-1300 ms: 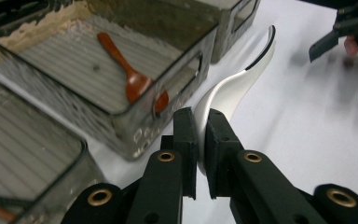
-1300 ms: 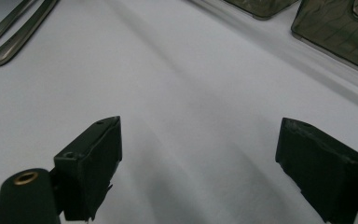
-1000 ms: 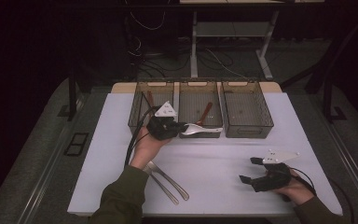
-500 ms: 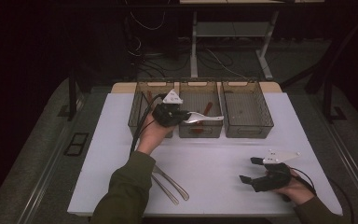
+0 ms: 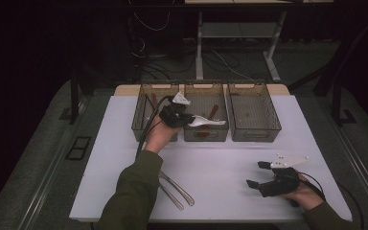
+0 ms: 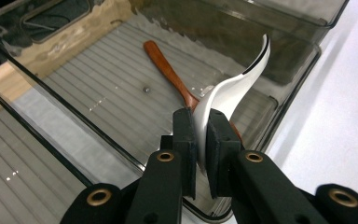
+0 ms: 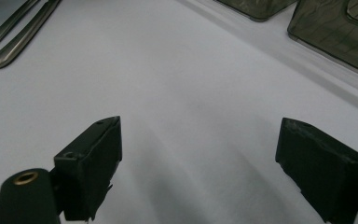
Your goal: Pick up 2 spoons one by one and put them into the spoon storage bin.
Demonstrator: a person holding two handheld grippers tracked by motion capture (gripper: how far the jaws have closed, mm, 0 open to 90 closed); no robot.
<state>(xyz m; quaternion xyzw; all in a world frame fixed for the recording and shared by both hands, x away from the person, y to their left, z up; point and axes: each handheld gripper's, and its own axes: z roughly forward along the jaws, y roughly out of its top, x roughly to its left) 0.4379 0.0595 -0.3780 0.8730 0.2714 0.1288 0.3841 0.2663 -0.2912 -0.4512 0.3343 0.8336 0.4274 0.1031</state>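
A white spoon (image 5: 210,121) hangs over the middle clear bin (image 5: 205,139), and my left gripper (image 5: 190,120) is shut on its handle. In the left gripper view the black jaws pinch the white spoon (image 6: 235,88) near its handle end, above a red-brown wooden spoon (image 6: 167,67) lying on the ribbed bin floor (image 6: 98,93). That wooden spoon (image 5: 213,111) also shows inside the middle bin from above. My right gripper (image 5: 255,174) rests low near the table's front right, jaws wide open and nothing between them (image 7: 198,163).
A left bin (image 5: 141,117) and a right bin (image 5: 254,135) flank the middle one at the back of the white table (image 5: 230,163). Two metal utensils (image 5: 176,189) lie near the front left, beside the left sleeve; they appear as metal handles (image 7: 16,30) in the right gripper view.
My left gripper has carried the white spoon away from me and slightly right, from in front of the bins to over the middle bin. The right gripper has stayed still.
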